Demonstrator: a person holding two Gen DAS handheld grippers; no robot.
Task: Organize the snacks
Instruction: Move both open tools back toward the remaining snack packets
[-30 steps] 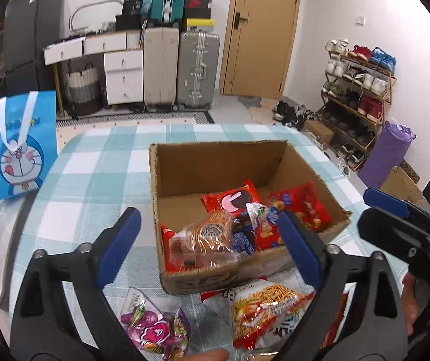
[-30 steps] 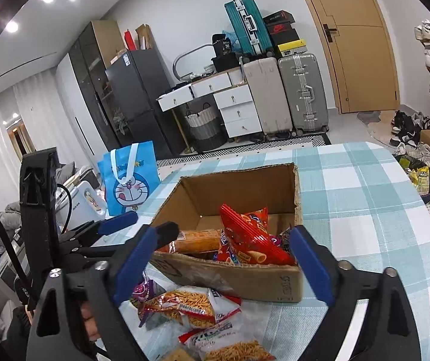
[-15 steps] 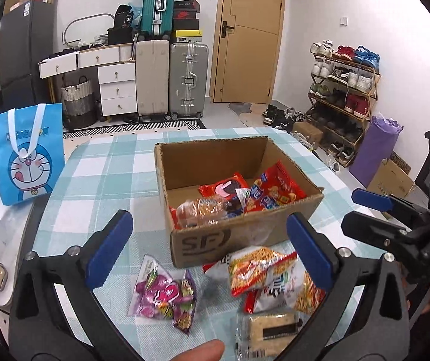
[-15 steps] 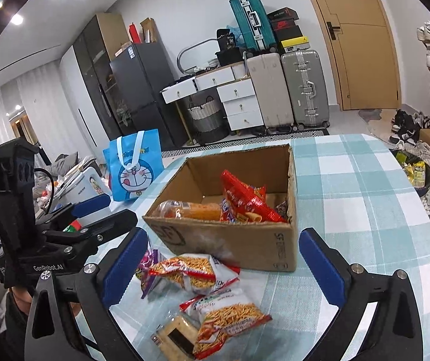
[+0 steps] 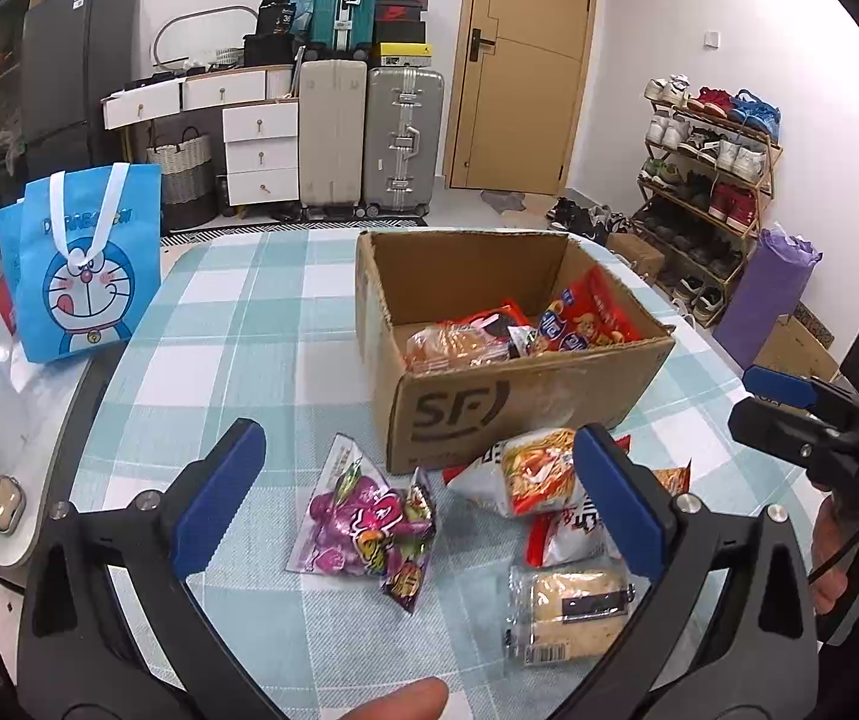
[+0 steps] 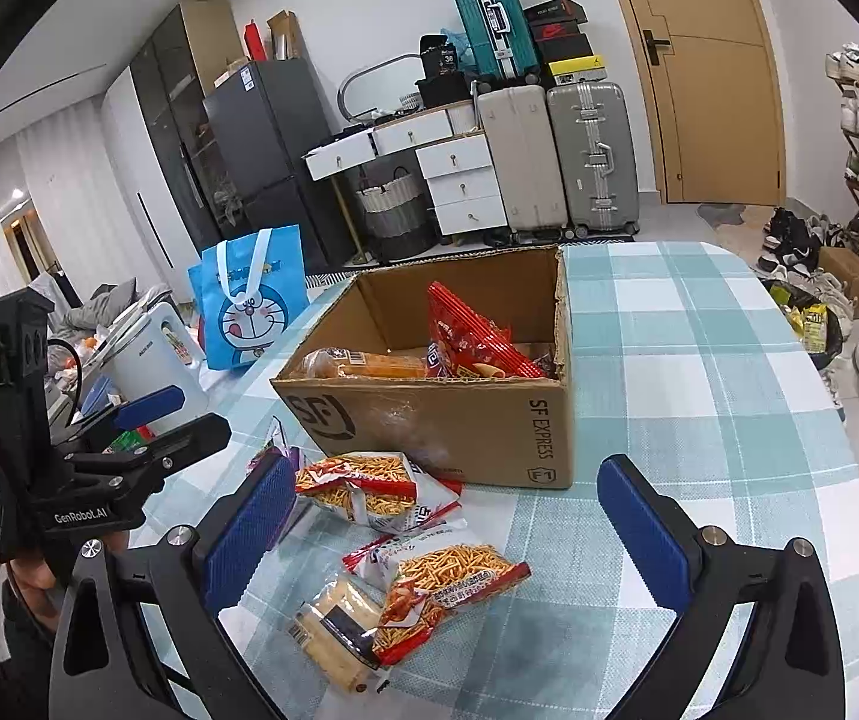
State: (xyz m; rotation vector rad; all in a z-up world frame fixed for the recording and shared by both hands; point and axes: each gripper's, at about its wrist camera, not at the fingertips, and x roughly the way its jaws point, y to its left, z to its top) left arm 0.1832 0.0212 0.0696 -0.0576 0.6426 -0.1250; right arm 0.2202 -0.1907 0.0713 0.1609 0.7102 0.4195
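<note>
The cardboard box (image 6: 447, 420) sits on the checked table (image 6: 699, 420). It says "SF" on the front and "SF EXPRESS" on the side. Inside lie a red snack bag (image 6: 471, 336) and a bread pack (image 6: 363, 363). In front of the box lie two noodle snack bags (image 6: 369, 483), a wrapped cake (image 6: 339, 624) and a purple candy bag (image 5: 363, 522). The left gripper (image 5: 417, 504), marked "GenRobot.AI", and the right gripper (image 6: 447, 534) both tip down above these bags, wide apart and holding nothing. A blue Doraemon bag (image 5: 84, 258) stands left of the box.

We see a blue cartoon tote bag (image 5: 84, 264), stacked suitcases (image 5: 369, 138), our white drawers (image 5: 261, 144), a shoe rack (image 5: 705, 180), a wooden door (image 5: 525, 66).
</note>
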